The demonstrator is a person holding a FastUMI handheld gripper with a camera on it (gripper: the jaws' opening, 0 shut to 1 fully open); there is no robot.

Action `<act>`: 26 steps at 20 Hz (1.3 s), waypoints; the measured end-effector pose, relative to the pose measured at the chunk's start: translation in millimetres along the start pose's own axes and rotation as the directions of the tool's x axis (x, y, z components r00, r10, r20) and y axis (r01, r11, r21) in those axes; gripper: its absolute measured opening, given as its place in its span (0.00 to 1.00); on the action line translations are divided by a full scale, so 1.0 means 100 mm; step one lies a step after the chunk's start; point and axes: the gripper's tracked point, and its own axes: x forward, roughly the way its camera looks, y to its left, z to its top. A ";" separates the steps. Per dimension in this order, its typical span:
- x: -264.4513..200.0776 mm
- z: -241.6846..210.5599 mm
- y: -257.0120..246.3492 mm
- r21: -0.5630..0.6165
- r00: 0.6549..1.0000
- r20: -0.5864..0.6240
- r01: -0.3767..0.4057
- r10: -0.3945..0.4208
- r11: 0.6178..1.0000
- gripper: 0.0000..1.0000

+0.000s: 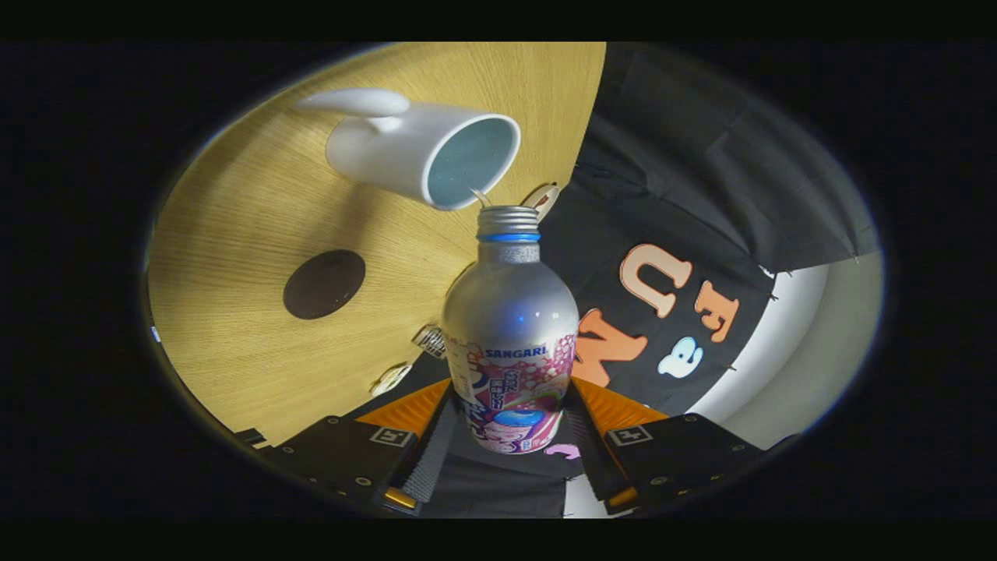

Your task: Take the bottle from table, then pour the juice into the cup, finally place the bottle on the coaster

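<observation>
Both fingers (436, 436) clamping bottle (510, 327), mouth at cup (424, 152)

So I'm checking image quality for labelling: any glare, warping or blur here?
Gripper view: a soft glare spot on the bottle held in the tool; fisheye curving of the table edge; the cup and coaster reasonably sharp, edges dimmer.

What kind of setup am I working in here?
Likely a staged tabletop booth: a wood-grain table with a white cup and dark coaster, black cloth behind. The gripper holds the bottle.
</observation>
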 end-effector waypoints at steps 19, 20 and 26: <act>-0.04 0.14 0.54 0.435 0.990 0.022 -0.137 0.142 0.890 0.76; -0.05 0.17 0.58 0.480 0.989 0.026 -0.142 0.148 0.866 0.76; 0.06 0.02 0.63 0.745 0.981 0.039 -0.156 0.192 0.648 0.76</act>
